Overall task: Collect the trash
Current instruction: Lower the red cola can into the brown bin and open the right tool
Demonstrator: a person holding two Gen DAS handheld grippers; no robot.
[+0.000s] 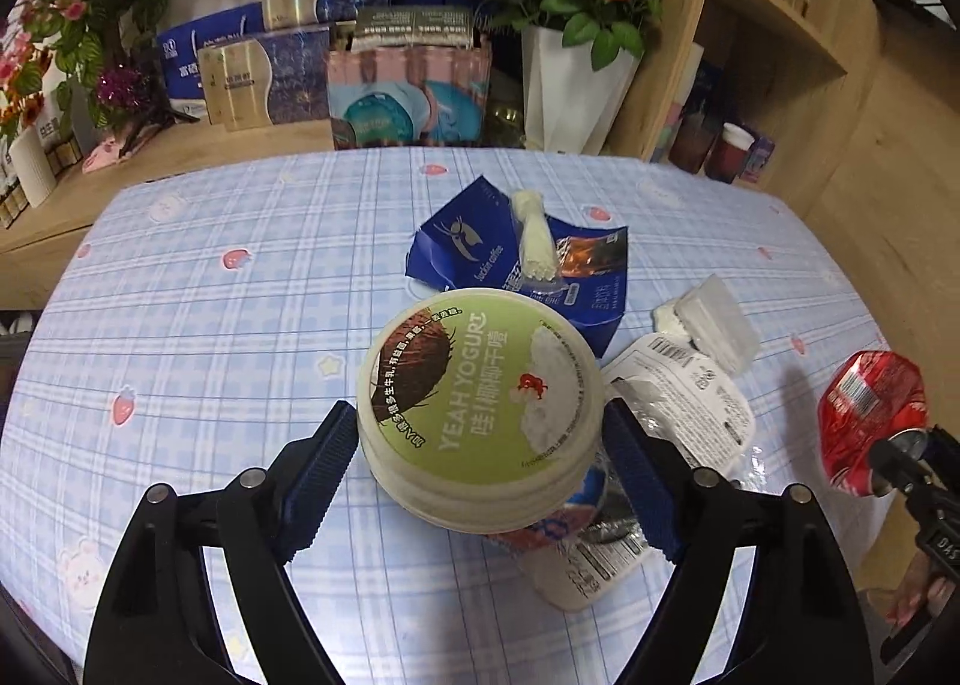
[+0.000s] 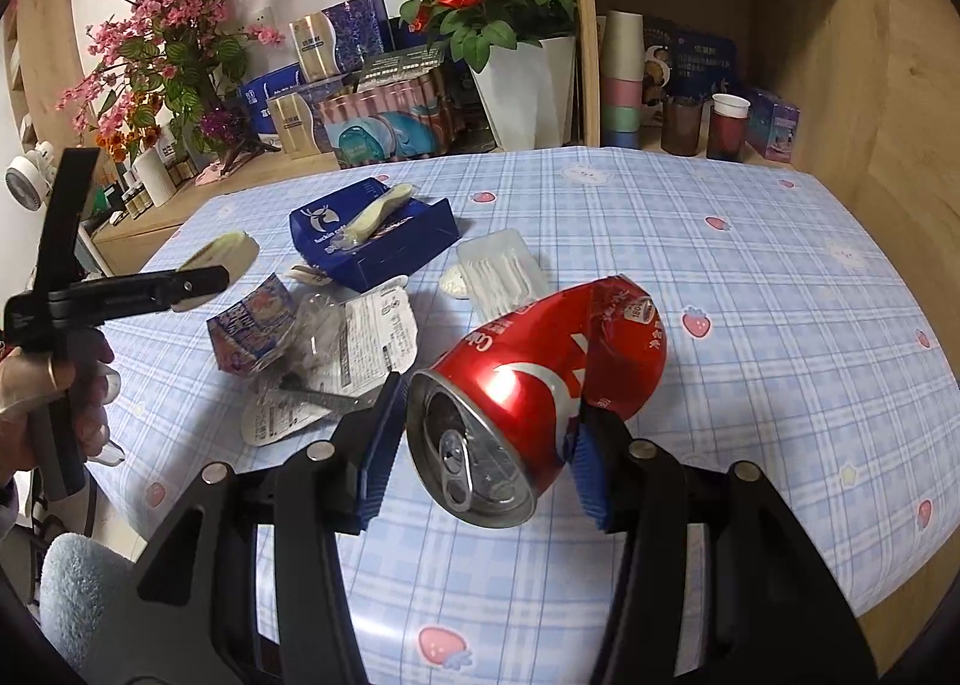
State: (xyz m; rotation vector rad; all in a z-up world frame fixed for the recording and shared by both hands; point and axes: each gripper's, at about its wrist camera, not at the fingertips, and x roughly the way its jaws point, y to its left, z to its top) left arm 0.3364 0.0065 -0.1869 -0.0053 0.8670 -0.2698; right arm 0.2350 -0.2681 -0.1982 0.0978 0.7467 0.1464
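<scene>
My left gripper (image 1: 480,475) is shut on a round yogurt tub (image 1: 480,403) with a green lid, held above the table. My right gripper (image 2: 480,445) is shut on a crushed red cola can (image 2: 540,367), also lifted; the can shows at the right edge of the left wrist view (image 1: 870,421). On the checked tablecloth (image 2: 720,277) lie a torn blue coffee box (image 2: 372,241), a cream plastic utensil (image 2: 378,214) on it, a clear plastic tray (image 2: 504,271), white printed wrappers (image 2: 372,337) and a crumpled blue-pink packet (image 2: 252,325).
Beyond the table stand a white vase of red roses (image 2: 522,84), pink blossoms (image 2: 162,24), gift boxes (image 2: 336,72) and a wooden shelf with cups (image 2: 726,126). The person's left hand and gripper handle (image 2: 60,337) are at the left.
</scene>
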